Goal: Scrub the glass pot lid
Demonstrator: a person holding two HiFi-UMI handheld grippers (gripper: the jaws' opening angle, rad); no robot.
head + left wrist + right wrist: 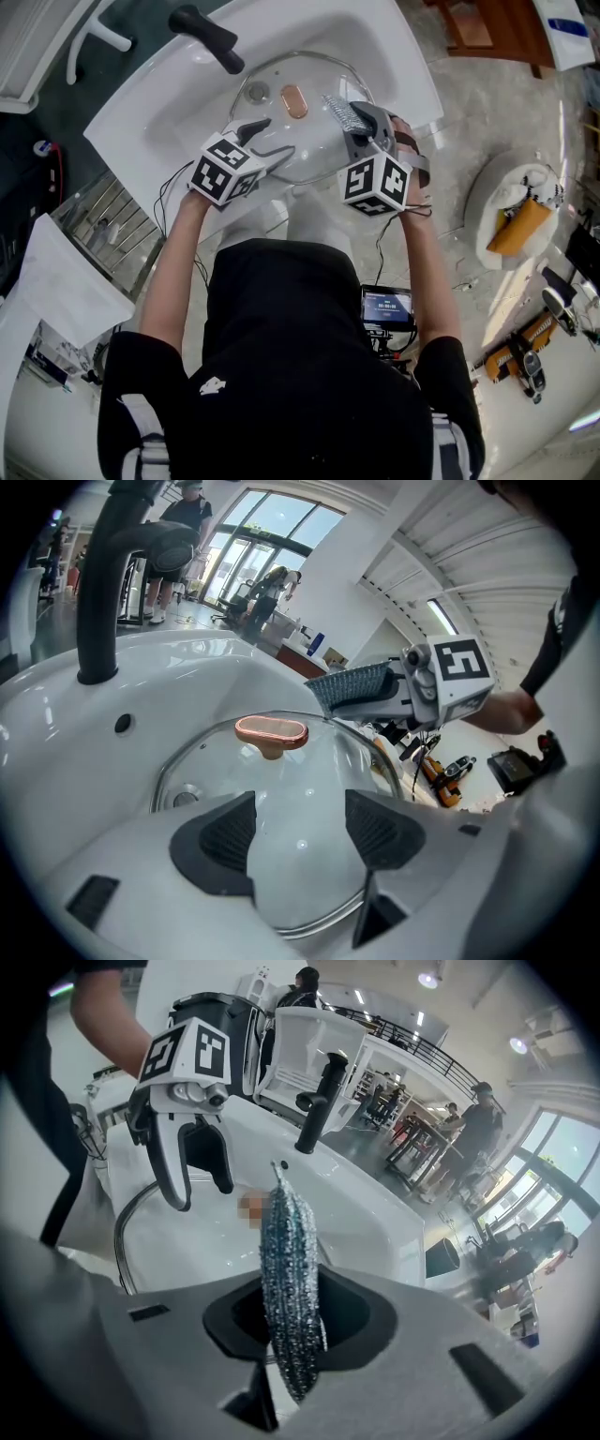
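The glass pot lid (300, 141) with a copper knob (294, 100) rests tilted in the white sink (375, 47). My left gripper (267, 141) stands open over the lid's near-left rim. In the left gripper view its pads (220, 841) sit apart, with the lid (281, 799) showing between them and the knob (271, 732) beyond. My right gripper (361, 127) is shut on a steel mesh scrubber (342, 114) held over the lid's right side. The scrubber (291, 1279) stands on edge between the jaws, and the left gripper (202, 1190) shows beyond it.
A black faucet (208, 36) rises at the sink's far left corner. The drain (183, 797) lies under the lid. A wire rack (103, 220) stands left of the sink. A white dish with yellow items (520, 220) sits on the floor at right.
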